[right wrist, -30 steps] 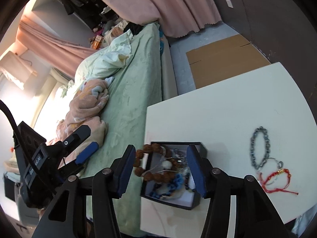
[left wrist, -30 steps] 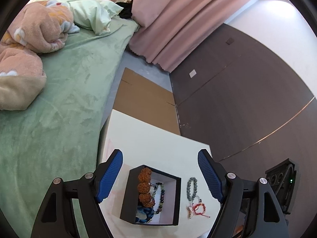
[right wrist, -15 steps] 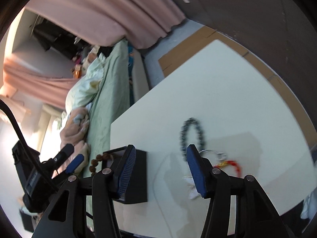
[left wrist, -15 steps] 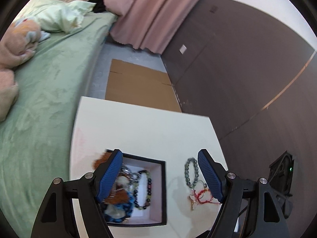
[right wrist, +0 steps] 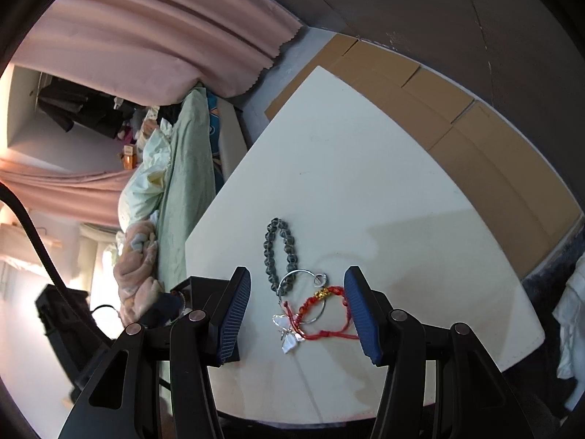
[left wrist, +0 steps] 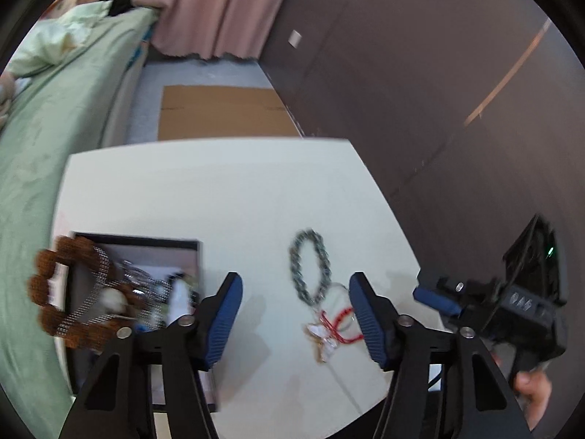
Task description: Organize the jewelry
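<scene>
right hand-held gripper (right wrist: 297, 307) hung released over the near part of the tabletop (right wrist: 365, 168), blue fingers (right wrist: 236, 314) spread wide and nothing between them. tipped forward and down, straddling the small tangle of loose pieces. left hand-held gripper (left wrist: 295, 314) likewise released and empty, pitched down over the same cluster, low above the surface.

directly between the right fingers lay the red cord bracelet (right wrist: 321, 311), crossed over a thin silver ring hoop (right wrist: 303, 292) and a white butterfly charm (right wrist: 290, 338). judged light, limp and prone to snagging one another; best pinched at the gold bead on the cord, where something firm offered itself. just beyond, touching the hoop, lay the grey bead bracelet (right wrist: 279, 252), looked heavier and smoother, likely to roll unless nipped across one side of the loop.

further left stood the black jewelry box (left wrist: 139, 256) at the tabletop's left edge, already crowded, with a brown bead bracelet (left wrist: 47, 285) draped over its rim. beyond that, the green bed (left wrist: 47, 128).
</scene>
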Action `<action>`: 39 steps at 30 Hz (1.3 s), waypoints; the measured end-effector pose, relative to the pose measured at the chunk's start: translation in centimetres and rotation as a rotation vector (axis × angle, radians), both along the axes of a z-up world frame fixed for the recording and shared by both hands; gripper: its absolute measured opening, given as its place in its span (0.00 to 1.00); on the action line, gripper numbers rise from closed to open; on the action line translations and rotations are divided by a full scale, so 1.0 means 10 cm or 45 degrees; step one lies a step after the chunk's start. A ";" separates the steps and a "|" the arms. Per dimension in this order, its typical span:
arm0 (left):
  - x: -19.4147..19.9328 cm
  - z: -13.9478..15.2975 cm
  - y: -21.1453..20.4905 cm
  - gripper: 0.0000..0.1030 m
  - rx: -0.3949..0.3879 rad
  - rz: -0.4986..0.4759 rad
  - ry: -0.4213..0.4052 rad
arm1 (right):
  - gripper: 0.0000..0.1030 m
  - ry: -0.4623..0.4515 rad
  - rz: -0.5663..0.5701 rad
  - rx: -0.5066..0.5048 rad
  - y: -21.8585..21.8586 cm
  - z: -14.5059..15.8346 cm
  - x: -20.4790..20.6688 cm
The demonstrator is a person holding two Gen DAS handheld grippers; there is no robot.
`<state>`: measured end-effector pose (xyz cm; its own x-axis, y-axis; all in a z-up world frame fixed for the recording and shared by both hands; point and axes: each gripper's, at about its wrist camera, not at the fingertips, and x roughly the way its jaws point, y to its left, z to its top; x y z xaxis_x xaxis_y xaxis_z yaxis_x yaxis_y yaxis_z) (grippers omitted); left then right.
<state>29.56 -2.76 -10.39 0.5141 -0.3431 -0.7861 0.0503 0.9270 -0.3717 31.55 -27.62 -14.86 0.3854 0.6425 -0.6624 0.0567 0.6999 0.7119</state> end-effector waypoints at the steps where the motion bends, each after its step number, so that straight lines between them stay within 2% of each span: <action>1: 0.01 -0.05 -0.08 0.54 0.014 -0.022 0.011 | 0.53 0.003 0.000 0.013 -0.02 -0.01 -0.01; 3: 0.02 -0.10 -0.20 0.45 0.032 -0.051 0.030 | 0.53 0.009 -0.002 0.035 -0.07 -0.02 -0.02; 5: 0.03 -0.18 -0.30 0.40 0.048 -0.075 0.053 | 0.53 0.011 -0.010 0.040 -0.13 -0.02 -0.03; 10: 0.10 -0.34 -0.46 0.38 0.074 -0.102 0.105 | 0.53 0.020 -0.028 0.059 -0.26 -0.06 -0.04; 18: 0.17 -0.55 -0.61 0.28 0.121 -0.103 0.169 | 0.53 0.033 -0.033 0.076 -0.30 -0.11 -0.04; 22: 0.19 -0.64 -0.62 0.26 0.099 -0.081 0.200 | 0.53 0.034 -0.034 0.076 -0.30 -0.12 -0.04; 26: 0.18 -0.64 -0.58 0.06 0.085 -0.049 0.196 | 0.53 0.036 -0.029 0.070 -0.29 -0.14 -0.04; 35: 0.10 -0.31 -0.45 0.05 -0.043 -0.046 0.098 | 0.53 0.060 0.001 0.047 -0.19 -0.21 -0.05; 39: 0.10 -0.21 -0.41 0.05 -0.070 -0.043 0.074 | 0.53 0.066 0.030 0.029 -0.11 -0.23 -0.05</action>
<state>30.60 -6.87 -12.50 0.4553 -0.4027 -0.7940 0.0579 0.9034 -0.4250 31.02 -28.74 -17.12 0.3355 0.6661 -0.6662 0.0772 0.6853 0.7241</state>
